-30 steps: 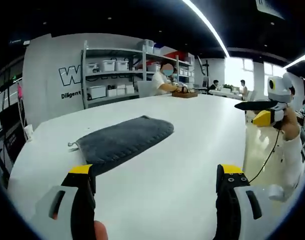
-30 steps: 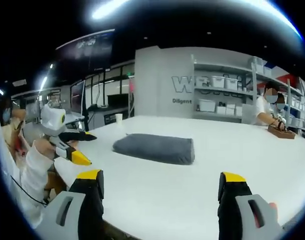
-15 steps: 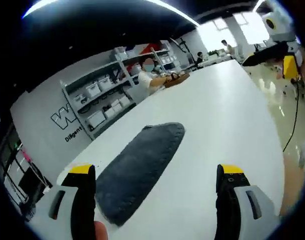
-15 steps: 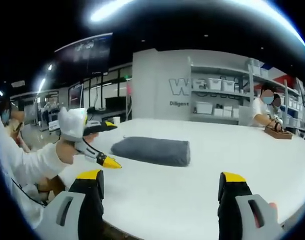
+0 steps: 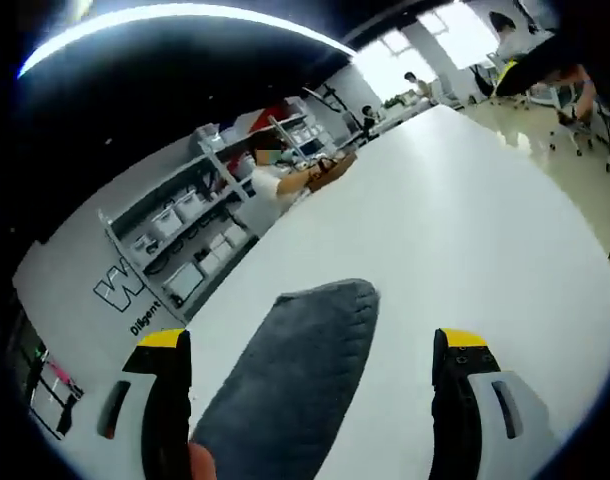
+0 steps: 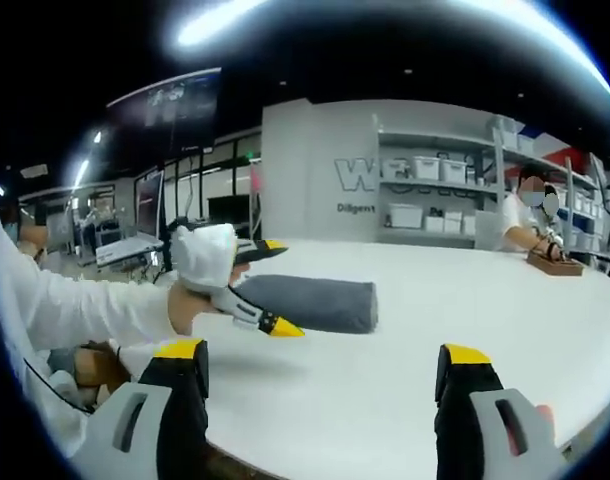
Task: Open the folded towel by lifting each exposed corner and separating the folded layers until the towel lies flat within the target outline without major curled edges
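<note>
A folded dark grey towel [image 5: 295, 375] lies on the white table [image 5: 455, 220] and runs between my left gripper's jaws. My left gripper [image 5: 310, 345] is open just above it, nothing held. In the right gripper view the towel [image 6: 320, 303] lies ahead at mid table. The left gripper [image 6: 270, 285] hangs open over the towel's near left end, one yellow-tipped jaw above it and one in front. My right gripper [image 6: 320, 360] is open and stands well back from the towel over bare table.
Grey shelves with white bins [image 5: 200, 225] [image 6: 435, 190] stand behind the table. A person [image 6: 535, 220] sits at the far side beside a brown box [image 6: 560, 265]. My sleeve and hand [image 6: 105, 305] reach in from the left.
My left gripper has moved forward over the towel and tilted, so the towel now lies between its jaws. The right gripper has stayed where it was.
</note>
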A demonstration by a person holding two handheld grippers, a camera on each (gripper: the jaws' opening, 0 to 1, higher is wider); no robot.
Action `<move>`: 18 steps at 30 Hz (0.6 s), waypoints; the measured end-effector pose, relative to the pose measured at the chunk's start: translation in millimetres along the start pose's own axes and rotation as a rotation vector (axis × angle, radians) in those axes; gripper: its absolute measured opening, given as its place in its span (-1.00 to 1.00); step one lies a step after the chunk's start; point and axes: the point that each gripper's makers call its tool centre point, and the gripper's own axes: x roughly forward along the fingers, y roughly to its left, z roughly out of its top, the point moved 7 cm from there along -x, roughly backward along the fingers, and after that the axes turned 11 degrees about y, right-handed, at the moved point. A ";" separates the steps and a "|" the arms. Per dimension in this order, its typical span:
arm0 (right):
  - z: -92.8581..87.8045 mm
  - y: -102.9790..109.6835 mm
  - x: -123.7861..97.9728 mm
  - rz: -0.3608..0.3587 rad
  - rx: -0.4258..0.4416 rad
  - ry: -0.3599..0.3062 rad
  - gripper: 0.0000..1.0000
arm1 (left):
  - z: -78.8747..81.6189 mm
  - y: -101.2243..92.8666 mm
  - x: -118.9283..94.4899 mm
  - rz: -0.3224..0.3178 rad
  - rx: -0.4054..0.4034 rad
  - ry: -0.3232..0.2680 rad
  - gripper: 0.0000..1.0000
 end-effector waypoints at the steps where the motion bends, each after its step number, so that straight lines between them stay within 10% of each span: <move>1: 0.0 -0.1 -0.8 -0.001 0.000 -0.002 0.87 | 6.7 -2.8 6.2 0.018 0.065 -0.020 0.99; 6: 0.7 -1.8 -3.9 -0.006 0.001 -0.009 0.87 | 26.6 -15.6 27.0 0.061 0.236 -0.072 0.98; 18: 0.7 -3.0 -7.4 0.010 0.001 -0.010 0.88 | 34.2 -32.5 84.5 0.039 0.284 -0.023 0.75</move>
